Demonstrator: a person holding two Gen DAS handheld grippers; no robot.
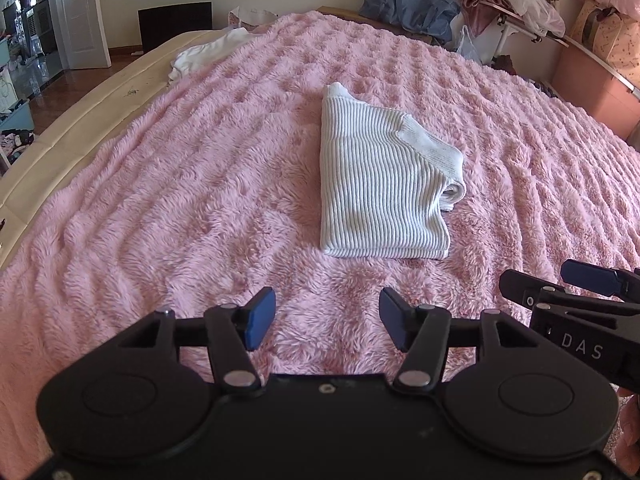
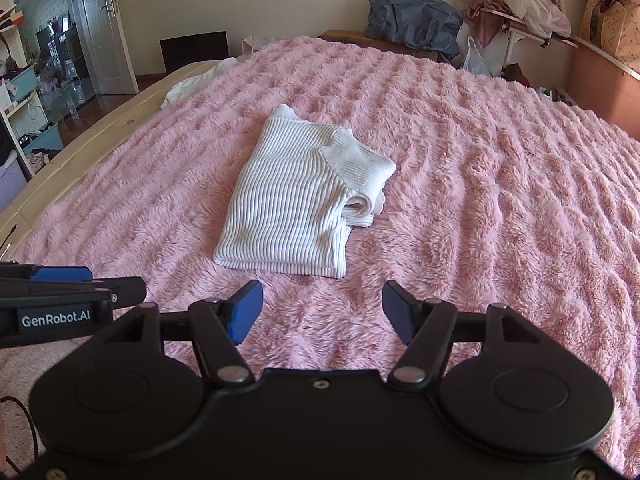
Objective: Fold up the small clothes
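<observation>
On pink blanket (image 1: 200,184): folded white sweater (image 1: 380,184) (ribbed); left gripper (image 1: 327,320), right gripper (image 2: 322,312) both wide, empty.

A folded white ribbed sweater (image 2: 304,196) lies on the fluffy pink blanket (image 2: 500,208), apart from the right gripper (image 2: 322,314), whose blue-padded jaws stand wide with only blanket between them, while the left gripper (image 2: 60,284) juts in at the left edge.

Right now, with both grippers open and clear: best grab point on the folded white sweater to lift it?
Probably the near folded edge of the white sweater, from the camera side, fingers sliding low over the pink blanket. That edge is thick, straight and closest; the right side has loose cuff layers.
</observation>
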